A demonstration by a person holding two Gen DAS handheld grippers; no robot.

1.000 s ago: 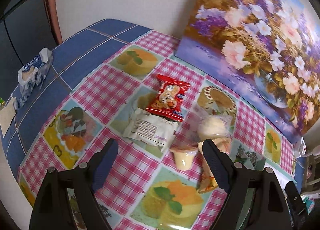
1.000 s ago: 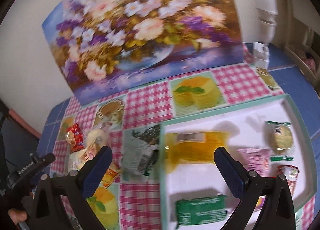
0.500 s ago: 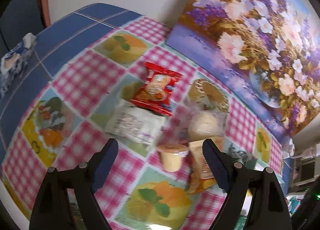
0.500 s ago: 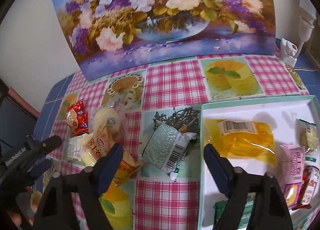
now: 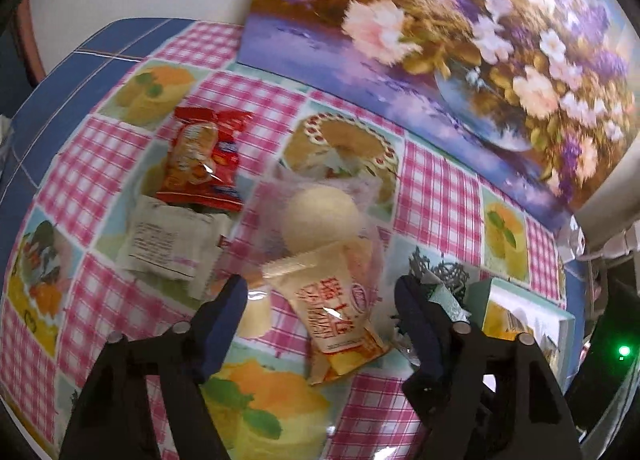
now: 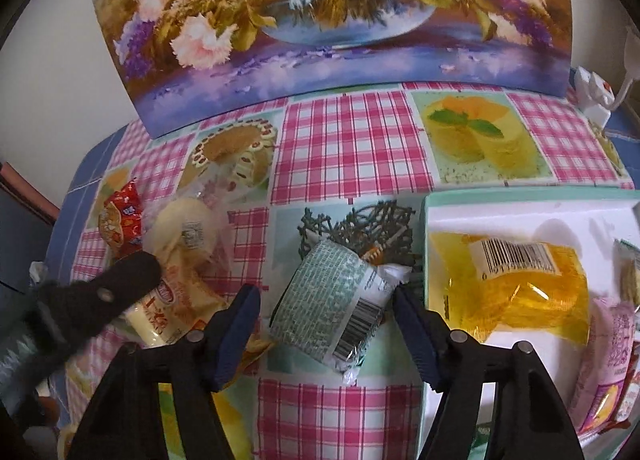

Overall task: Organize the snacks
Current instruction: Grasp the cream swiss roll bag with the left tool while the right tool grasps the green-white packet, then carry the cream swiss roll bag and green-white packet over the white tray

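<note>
Left gripper (image 5: 320, 300) spread wide around the orange snack packet (image 5: 340, 318); right gripper (image 6: 326, 314) spread wide around the green-patterned packet (image 6: 334, 300), which lies on the tablecloth (image 6: 352, 155) just beside the tray's rim (image 6: 426, 244)

Bright even light; motion blur left view; fisheye-bent, dark-vignetted edges.

The right claw (image 6: 326, 320) is held wide open around a green-and-white snack packet (image 6: 334, 302) lying on the checked bench (image 6: 344, 147). Just beside it, a yellow packet (image 6: 520, 288) is seen in the white tray (image 6: 496, 215). The left claw (image 6: 128, 280) is seen over an orange-and-white packet (image 6: 176, 308).
</note>
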